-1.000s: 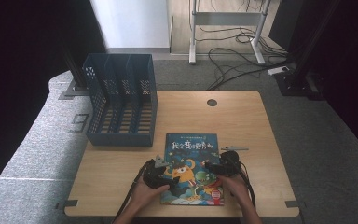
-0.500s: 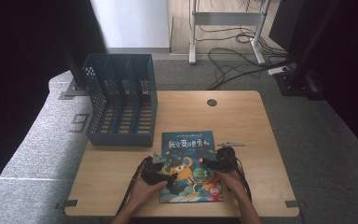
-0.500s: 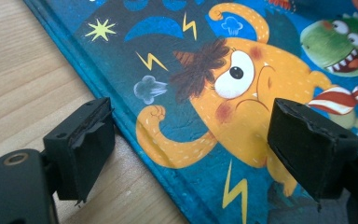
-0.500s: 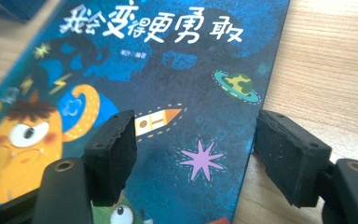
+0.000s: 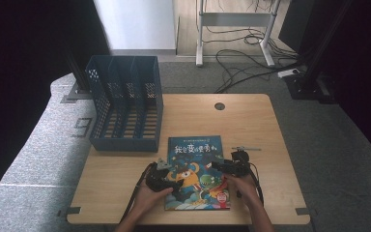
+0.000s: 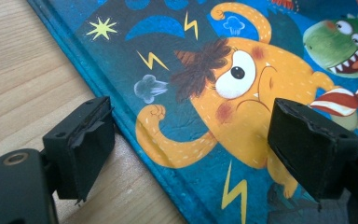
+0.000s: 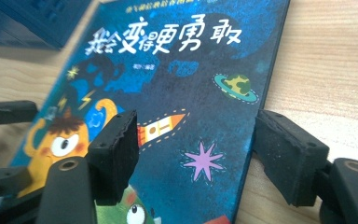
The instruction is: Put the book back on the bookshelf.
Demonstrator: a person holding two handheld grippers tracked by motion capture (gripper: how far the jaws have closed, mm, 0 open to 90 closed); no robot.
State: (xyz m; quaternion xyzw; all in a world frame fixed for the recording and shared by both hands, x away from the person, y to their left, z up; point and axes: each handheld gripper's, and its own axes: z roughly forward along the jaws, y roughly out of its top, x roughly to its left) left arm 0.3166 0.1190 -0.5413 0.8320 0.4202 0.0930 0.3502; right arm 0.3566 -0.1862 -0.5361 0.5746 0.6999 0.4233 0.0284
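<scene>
A wooden desk (image 5: 251, 125) carries a children's picture book (image 5: 195, 171), lying flat near the front edge, just in front of the blue file rack (image 5: 125, 104). The left tongs (image 6: 191, 154) gape over the book's left edge, gripping nothing. The right tongs (image 7: 196, 158), just closing somewhat, straddle its right edge, pads clear.

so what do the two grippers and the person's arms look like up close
Both the left gripper and the right gripper are black, with blocky jaws faced in worn, ragged-edged black pads. A brass-coloured screw sits in each jaw arm. The left carries a grey plate on top. Black cables trail toward the person. Forearms are bare, no sleeves visible.
</scene>
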